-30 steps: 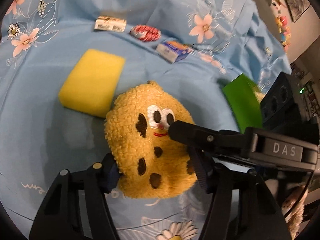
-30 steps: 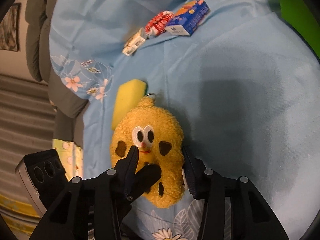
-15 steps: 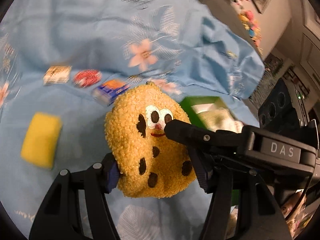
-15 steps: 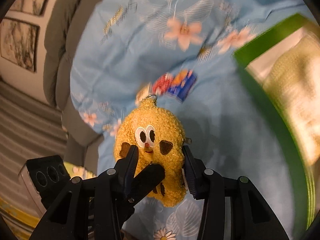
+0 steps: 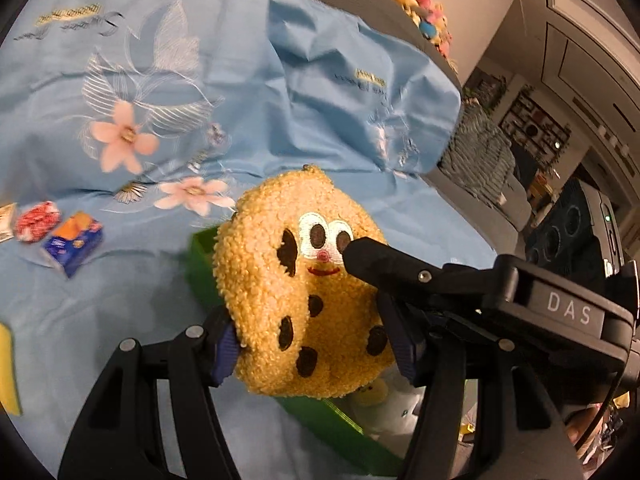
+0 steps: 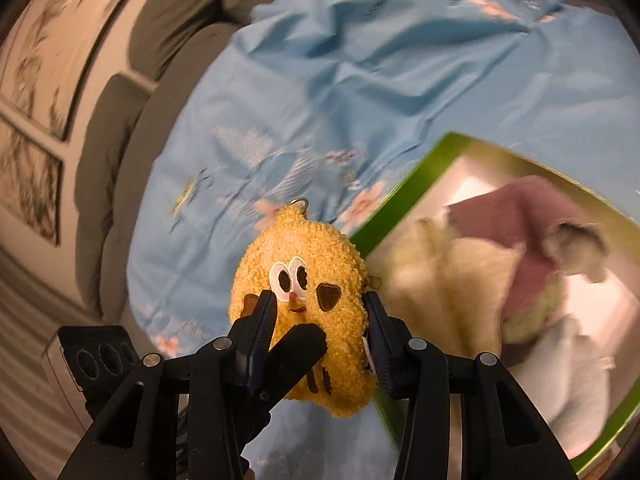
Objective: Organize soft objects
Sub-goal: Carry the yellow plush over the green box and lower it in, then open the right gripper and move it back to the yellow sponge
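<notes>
while clamped by both grippers, plush cookie (image 5: 304, 300)

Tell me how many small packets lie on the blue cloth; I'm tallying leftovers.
3, at the left edge of the left wrist view: a blue and orange packet, a red and white one beside it, and a pale one cut off by the frame. More may lie out of view.

Warm, dim indoor light is being cast over both fisheye views. Edges are being bent and darkened by the lens. The blue floral sheet (image 5: 168, 92) and green box (image 6: 420, 184) are being smeared by motion blur; the cookie plush (image 5: 304, 292) is being kept sharp.
</notes>
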Available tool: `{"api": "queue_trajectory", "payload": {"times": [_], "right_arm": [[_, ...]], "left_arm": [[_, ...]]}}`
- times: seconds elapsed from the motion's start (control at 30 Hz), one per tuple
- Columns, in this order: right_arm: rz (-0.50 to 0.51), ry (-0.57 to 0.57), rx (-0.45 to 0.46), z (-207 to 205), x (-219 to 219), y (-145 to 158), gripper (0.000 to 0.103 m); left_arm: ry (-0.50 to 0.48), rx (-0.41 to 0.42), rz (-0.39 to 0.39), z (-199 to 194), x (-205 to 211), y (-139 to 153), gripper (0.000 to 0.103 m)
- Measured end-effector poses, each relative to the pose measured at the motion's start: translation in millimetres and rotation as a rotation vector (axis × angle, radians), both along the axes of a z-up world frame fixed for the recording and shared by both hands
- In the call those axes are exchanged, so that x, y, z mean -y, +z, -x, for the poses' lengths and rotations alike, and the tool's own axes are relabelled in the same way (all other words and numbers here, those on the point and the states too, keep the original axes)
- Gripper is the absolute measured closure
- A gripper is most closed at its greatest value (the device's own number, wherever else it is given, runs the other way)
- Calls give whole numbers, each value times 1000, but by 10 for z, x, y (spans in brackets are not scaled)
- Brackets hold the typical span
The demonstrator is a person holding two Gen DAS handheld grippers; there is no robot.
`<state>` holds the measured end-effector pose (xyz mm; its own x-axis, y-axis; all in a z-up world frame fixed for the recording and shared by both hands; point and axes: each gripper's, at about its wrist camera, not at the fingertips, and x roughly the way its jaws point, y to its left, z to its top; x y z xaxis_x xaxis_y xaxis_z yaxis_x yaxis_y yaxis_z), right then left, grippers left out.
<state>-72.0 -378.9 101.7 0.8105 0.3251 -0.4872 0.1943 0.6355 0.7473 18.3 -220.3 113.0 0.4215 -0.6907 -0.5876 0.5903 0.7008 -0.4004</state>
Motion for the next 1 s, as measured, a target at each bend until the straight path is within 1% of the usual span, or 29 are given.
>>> {"api": "queue_trajectory", "payload": {"times": [0.03, 0.17, 0.27, 0.33, 0.43, 0.57, 0.6, 0.7, 0.77, 0.83, 0.87, 0.9, 0.93, 0.97, 1.0], "right_arm": [[3, -15, -12, -4, 42, -24, 56], [77, -87, -96, -62, 154, -122, 56], [62, -94, -147, -153, 223, -243, 56], [65, -102, -167, -168, 261, -279, 56], [82, -128, -201, -179, 309, -332, 56], [101, -171, -253, -186, 379, -417, 56], [101, -175, -256, -185, 395, -428, 56], [100, -175, -256, -174, 405, -421, 56], [114, -171, -254, -178, 399, -402, 56], [150, -165, -231, -151, 361, -314, 56], [183, -171, -210, -120, 331, -240, 56], [211, -181, -198, -94, 294, -175, 53], [243, -193, -188, -65, 247, -107, 49], [278, -206, -175, -38, 201, -45, 36], [315, -217, -156, -10, 147, 20, 27]], "left_arm": [[-7, -6, -4, -12, 46, -27, 42], [-36, -57, -28, -107, 251, -190, 43], [-43, -93, -70, -164, 342, -302, 43], [-43, -101, -83, -192, 372, -356, 43], [-41, -79, -117, -185, 422, -390, 43], [-47, -51, -171, -159, 548, -467, 40], [-43, -39, -188, -152, 581, -481, 39], [-30, -12, -204, -141, 620, -495, 38], [-29, -22, -195, -149, 597, -494, 38], [-28, -41, -173, -130, 544, -454, 37], [-21, -45, -155, -102, 490, -410, 35], [-4, -45, -143, -72, 445, -365, 29], [20, -38, -119, -34, 349, -298, 26], [33, -30, -104, -5, 280, -256, 23], [50, -17, -82, 31, 181, -210, 23]]}}
